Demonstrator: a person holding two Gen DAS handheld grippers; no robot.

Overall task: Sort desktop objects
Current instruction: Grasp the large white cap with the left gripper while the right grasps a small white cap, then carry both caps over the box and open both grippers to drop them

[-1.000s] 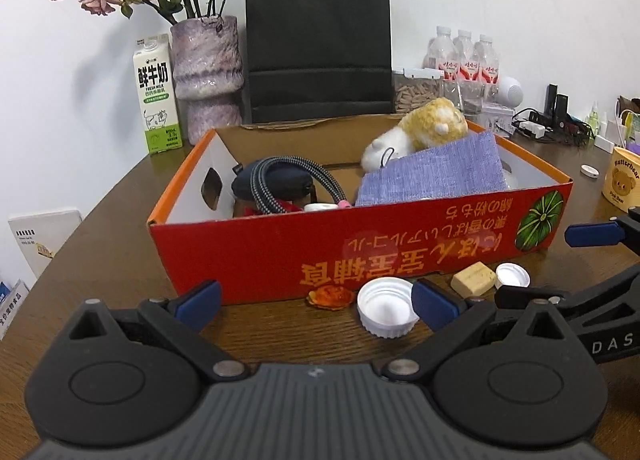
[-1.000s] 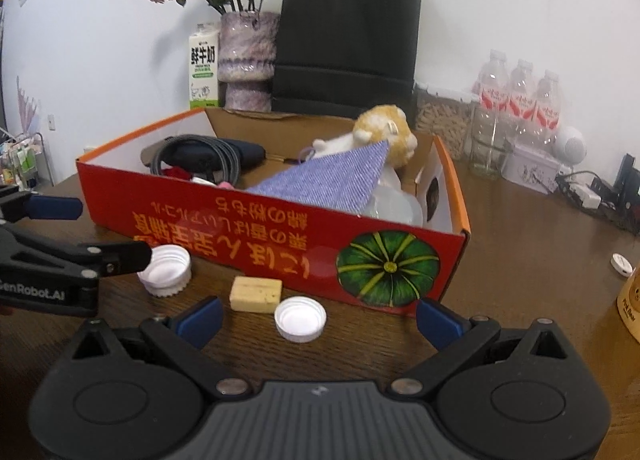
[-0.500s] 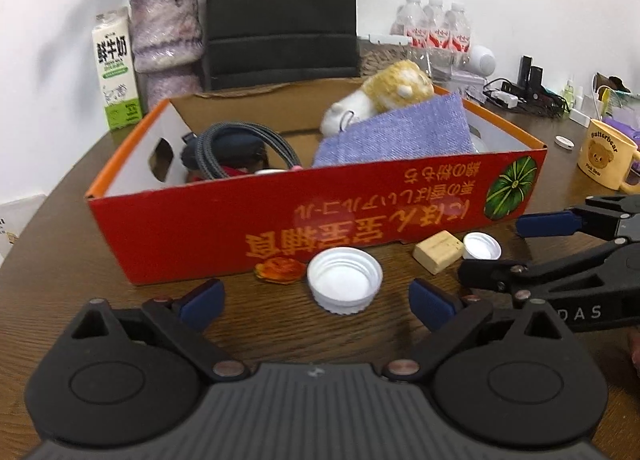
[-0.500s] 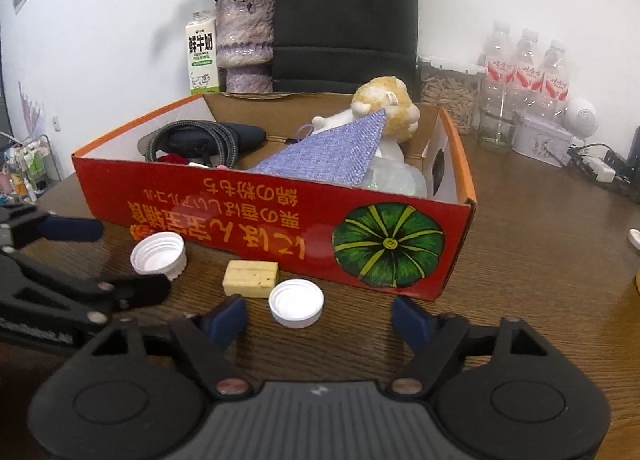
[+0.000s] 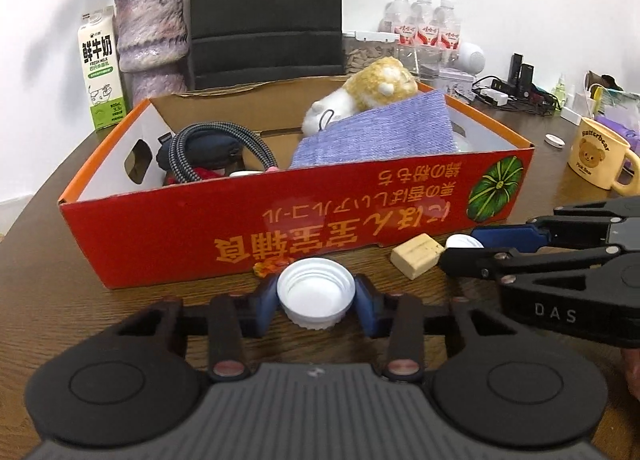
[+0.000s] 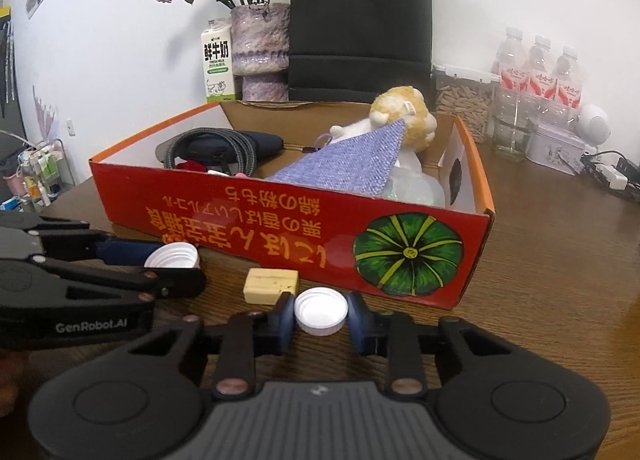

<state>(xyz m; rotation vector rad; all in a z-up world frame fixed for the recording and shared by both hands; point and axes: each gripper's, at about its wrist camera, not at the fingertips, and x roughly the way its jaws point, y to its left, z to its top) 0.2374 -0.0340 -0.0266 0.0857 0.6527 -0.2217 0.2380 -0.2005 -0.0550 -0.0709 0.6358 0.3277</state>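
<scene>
A large white cap (image 5: 316, 294) lies on the wooden table in front of the red cardboard box (image 5: 200, 236). My left gripper (image 5: 316, 302) is closing, and its blue pads (image 5: 262, 310) touch both sides of that cap. The small white cap (image 6: 320, 310) sits between the pads (image 6: 356, 318) of my right gripper (image 6: 321, 318), which is also closing and touches it on both sides. A tan block (image 6: 271, 285) lies between the two caps. An orange wrapper (image 5: 269, 266) rests against the box wall.
The box holds a plush toy (image 5: 380, 88), a blue cloth (image 5: 380, 136) and a coiled cable (image 5: 224, 148). Behind it stand a milk carton (image 5: 100, 72), a vase (image 5: 152, 40), a black bag (image 5: 266, 12) and bottles (image 5: 424, 28). A yellow mug (image 5: 596, 160) is at right.
Both grippers' jaws have come in from wide apart onto the caps. The left gripper has moved forward and a little down to the large cap; the right one has stayed put.
</scene>
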